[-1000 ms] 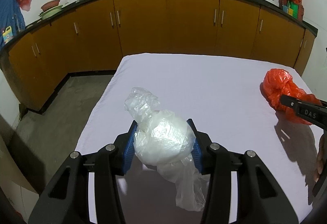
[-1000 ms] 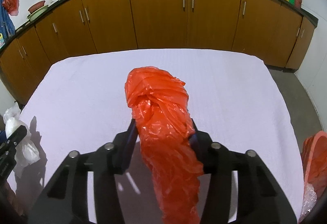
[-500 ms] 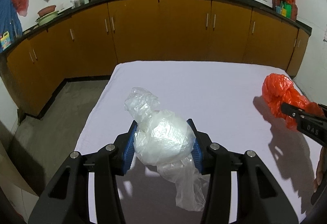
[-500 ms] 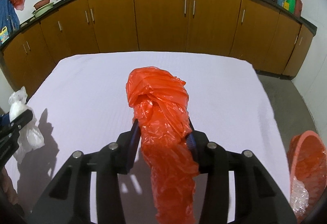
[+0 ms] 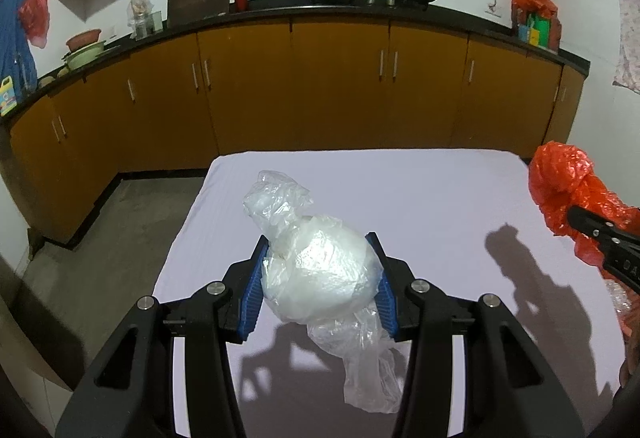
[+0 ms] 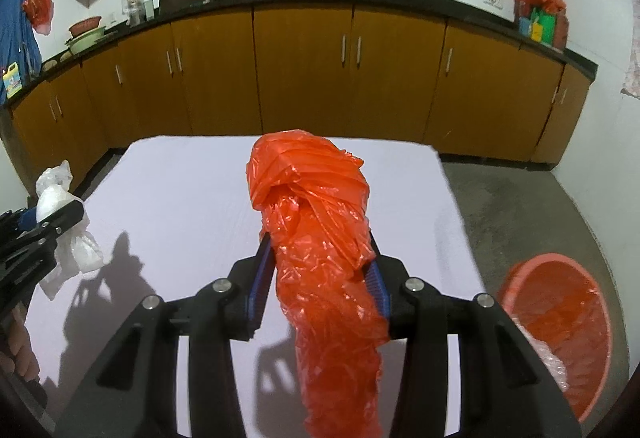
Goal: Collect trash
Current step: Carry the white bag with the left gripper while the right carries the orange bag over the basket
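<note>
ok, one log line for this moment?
left tool: shut on clear plastic bag | right tool: shut on red plastic bag | both above white table | red bin: on floor, right of table

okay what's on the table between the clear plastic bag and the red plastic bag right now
Nothing: in the left wrist view, only bare white table and shadows lie between the clear plastic bag and the red plastic bag.

We look from just behind each claw, forward and downward along its black fingers, over the white-covered bench (image 5: 420, 198) toward the brown wooden cabinets (image 5: 340, 86). The left view sits at the bench's left side, the right view at its right, beside the round orange plastic basin (image 6: 560, 322) on the floor. Both share bench, cabinets and each other's claw at the edge.
</note>
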A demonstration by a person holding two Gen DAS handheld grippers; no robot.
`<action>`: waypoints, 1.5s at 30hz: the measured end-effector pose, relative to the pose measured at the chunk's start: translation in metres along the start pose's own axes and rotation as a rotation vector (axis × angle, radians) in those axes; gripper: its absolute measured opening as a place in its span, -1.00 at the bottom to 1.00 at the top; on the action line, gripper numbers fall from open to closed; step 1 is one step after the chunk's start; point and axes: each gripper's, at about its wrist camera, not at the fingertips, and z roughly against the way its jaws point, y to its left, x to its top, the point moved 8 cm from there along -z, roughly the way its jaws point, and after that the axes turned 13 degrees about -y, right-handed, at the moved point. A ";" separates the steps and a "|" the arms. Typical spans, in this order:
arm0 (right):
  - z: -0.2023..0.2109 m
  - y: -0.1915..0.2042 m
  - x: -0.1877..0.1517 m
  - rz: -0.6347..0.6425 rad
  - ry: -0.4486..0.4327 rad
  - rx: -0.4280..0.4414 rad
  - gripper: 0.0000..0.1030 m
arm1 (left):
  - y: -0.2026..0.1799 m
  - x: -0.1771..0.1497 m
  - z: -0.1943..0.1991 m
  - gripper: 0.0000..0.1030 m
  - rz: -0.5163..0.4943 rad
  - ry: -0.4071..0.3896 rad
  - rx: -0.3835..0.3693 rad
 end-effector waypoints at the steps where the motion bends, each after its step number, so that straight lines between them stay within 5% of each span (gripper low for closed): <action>1: 0.009 -0.003 0.003 0.002 -0.012 -0.008 -0.17 | -0.002 0.001 0.003 -0.08 0.001 -0.003 -0.006; 23: 0.139 -0.107 0.010 -0.054 -0.131 -0.196 -0.17 | -0.123 0.024 0.060 -0.08 -0.042 -0.064 -0.197; 45: 0.174 -0.239 -0.031 -0.178 -0.114 -0.374 -0.17 | -0.274 0.007 0.062 -0.08 -0.145 -0.013 -0.401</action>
